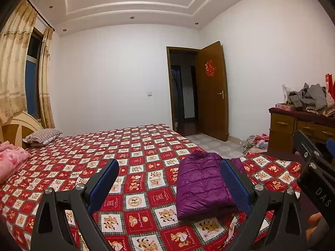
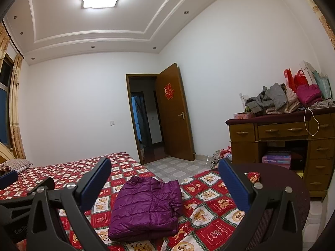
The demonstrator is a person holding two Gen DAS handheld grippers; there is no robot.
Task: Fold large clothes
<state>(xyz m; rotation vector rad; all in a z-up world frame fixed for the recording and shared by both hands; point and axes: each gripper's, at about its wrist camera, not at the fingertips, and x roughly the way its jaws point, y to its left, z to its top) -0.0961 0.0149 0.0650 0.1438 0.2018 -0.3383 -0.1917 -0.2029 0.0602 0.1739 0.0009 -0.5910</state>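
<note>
Near the foot-end corner of the bed [image 1: 134, 146], on its red bear-print cover, my folded purple padded jacket [image 2: 144, 207] lies flat and untouched. Both my left gripper [image 1: 169, 179] and right gripper [image 2: 165, 177] hang above it, jaws spread wide, holding nothing. Across the floor, a wooden desk [image 2: 278, 129] carries heaped clothes [image 2: 272, 101] and gift bags [image 2: 301, 77].

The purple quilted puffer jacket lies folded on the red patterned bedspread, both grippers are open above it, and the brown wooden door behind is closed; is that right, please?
Not quite: the brown wooden door stands open, as the right wrist view shows. The purple quilted puffer jacket does lie folded on the red patterned bedspread, with the left gripper and right gripper open.
</note>
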